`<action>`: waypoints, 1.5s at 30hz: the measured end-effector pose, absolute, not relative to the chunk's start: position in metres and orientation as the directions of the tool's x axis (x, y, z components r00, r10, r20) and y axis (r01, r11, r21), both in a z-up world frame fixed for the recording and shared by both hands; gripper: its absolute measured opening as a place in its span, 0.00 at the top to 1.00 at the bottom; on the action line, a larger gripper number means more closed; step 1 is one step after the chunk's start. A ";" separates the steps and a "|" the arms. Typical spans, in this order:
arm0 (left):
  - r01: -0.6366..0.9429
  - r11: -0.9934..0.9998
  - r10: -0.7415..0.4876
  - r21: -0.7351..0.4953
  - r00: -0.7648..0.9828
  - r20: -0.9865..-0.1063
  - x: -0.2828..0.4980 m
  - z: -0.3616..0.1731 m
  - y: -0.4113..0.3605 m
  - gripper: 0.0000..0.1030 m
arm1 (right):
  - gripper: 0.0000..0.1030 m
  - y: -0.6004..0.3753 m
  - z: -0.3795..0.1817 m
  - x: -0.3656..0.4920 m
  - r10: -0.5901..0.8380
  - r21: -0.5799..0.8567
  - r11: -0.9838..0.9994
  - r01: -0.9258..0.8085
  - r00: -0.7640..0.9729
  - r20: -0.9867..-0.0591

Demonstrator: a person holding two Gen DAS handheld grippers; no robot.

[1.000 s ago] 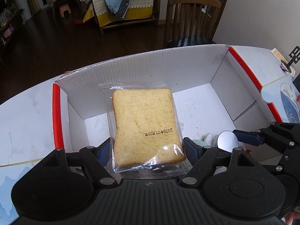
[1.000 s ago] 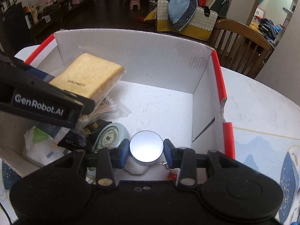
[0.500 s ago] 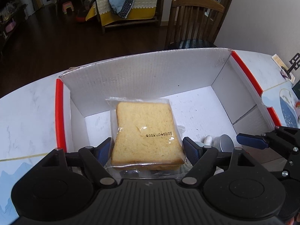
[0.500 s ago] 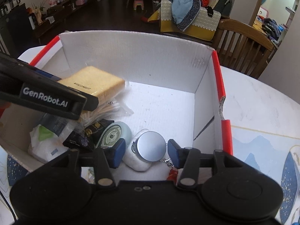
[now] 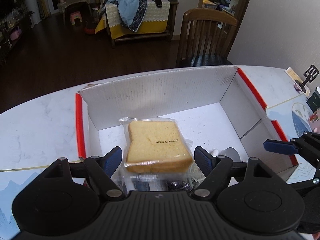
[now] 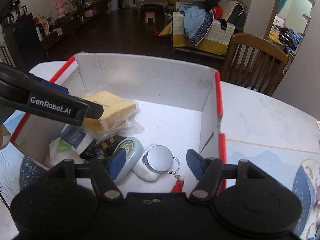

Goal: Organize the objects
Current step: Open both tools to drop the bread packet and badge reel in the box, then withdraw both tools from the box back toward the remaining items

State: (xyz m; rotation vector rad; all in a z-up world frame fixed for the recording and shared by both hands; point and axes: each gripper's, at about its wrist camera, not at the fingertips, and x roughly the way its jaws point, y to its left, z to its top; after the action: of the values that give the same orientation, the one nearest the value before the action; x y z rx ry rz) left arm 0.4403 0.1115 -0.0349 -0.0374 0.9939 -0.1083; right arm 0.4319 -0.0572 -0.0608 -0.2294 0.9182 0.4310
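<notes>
The near edge of the bagged bread (image 5: 158,146) is partly hidden by the left gripper's body; items beneath it show only as dark slivers. In the right wrist view, the left gripper's arm covers the bread's left corner. The print on the dark packet (image 6: 104,147) is too small to read. The red keychain charm (image 6: 178,186) is cut off by the right gripper's body. The box (image 6: 148,80) has its near wall out of view.

dark wood floor (image 5: 60,60) | wooden chair (image 5: 208,38) | sofa w/ clothes (image 6: 202,32)
</notes>
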 end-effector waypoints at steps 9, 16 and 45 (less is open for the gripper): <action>0.088 0.992 -0.126 -0.092 0.581 -0.804 0.412 -0.013 0.108 0.24 | 0.33 -0.071 -0.036 0.409 0.302 0.011 0.884 -0.467 0.555 -0.775; 0.121 0.988 -0.148 -0.092 0.621 -0.770 0.381 0.005 0.100 0.24 | 0.30 -0.081 -0.016 0.385 0.344 0.027 0.872 -0.489 0.573 -0.744; 0.185 0.974 -0.216 -0.127 0.620 -0.754 0.226 0.000 0.066 0.21 | 0.01 -0.145 -0.023 0.268 0.420 0.091 0.857 -0.507 0.587 -0.692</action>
State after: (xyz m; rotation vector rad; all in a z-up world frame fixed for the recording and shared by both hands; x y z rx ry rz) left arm 0.2260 0.0660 -0.0003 -0.0381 0.8714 -0.2310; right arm 0.2680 -0.1450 -0.0228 -0.1211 0.7738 0.5418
